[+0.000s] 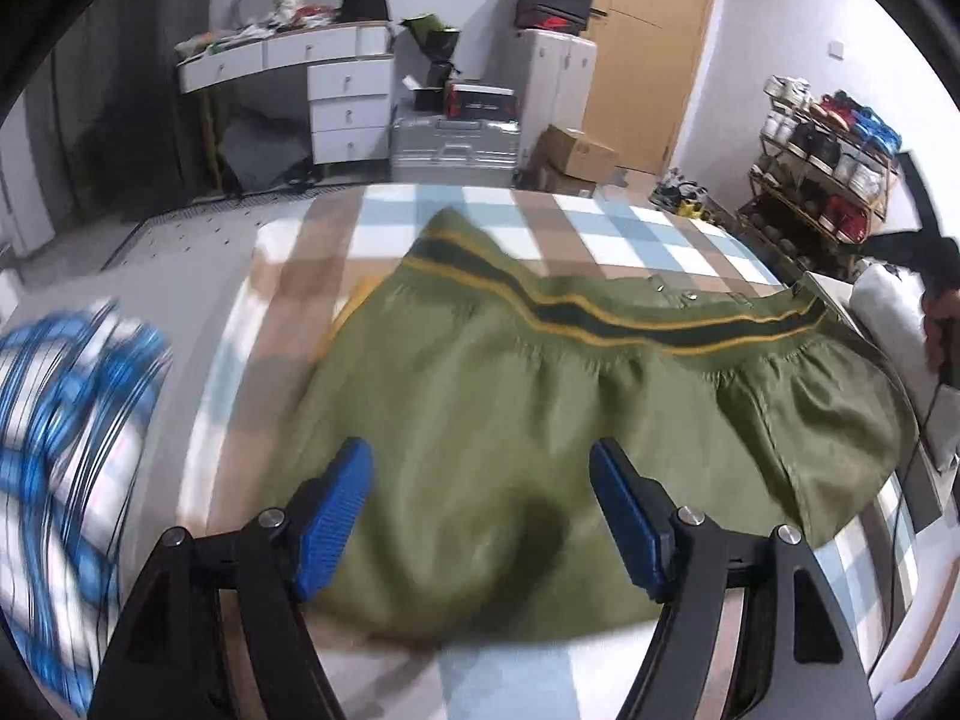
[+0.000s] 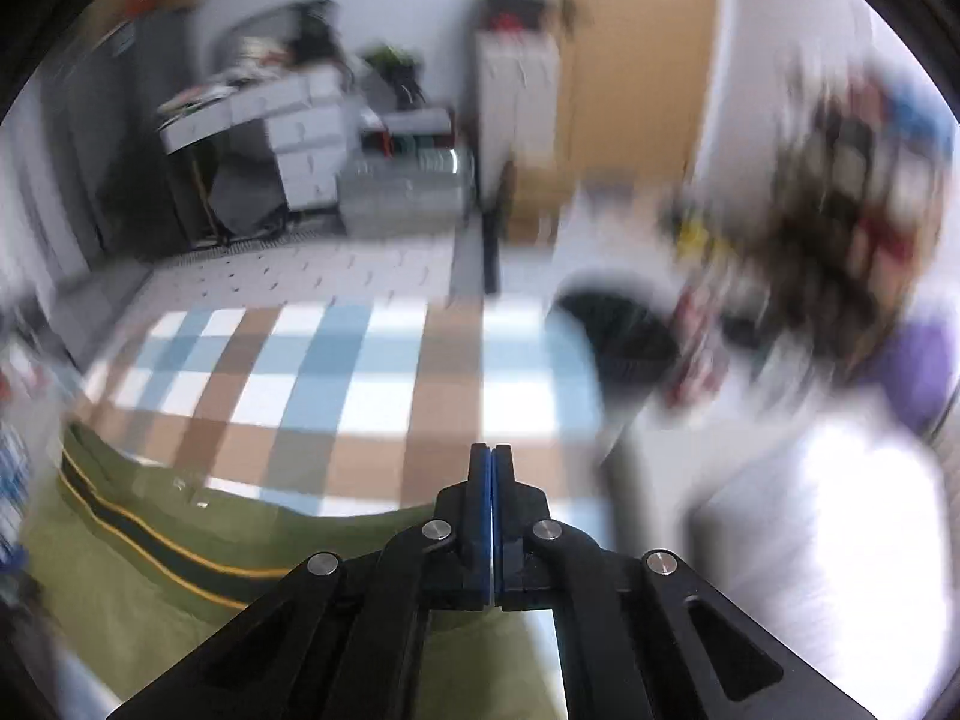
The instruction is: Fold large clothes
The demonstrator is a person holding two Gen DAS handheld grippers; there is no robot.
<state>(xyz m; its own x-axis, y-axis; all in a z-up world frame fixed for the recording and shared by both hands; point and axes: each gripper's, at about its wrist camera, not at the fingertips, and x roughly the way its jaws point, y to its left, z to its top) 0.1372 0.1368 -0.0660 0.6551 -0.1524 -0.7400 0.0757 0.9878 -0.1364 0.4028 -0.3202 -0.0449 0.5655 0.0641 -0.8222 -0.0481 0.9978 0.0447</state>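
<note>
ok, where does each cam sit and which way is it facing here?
Left wrist: on the left gripper, angled down over the green jacket on the checked bed cover, the desk beyond; both blue fingers show, spread, nothing between them.
Right wrist: on the right gripper, angled down at the jacket's striped hem and the bed cover; its fingers show, closed together.
Shared: jacket, bed cover, desk, wooden door. Right view is heavily blurred.

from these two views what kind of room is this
Most likely a lived-in bedroom: the green garment lies on a checked bedspread, with a white drawer desk and a shoe rack along the walls.
</note>
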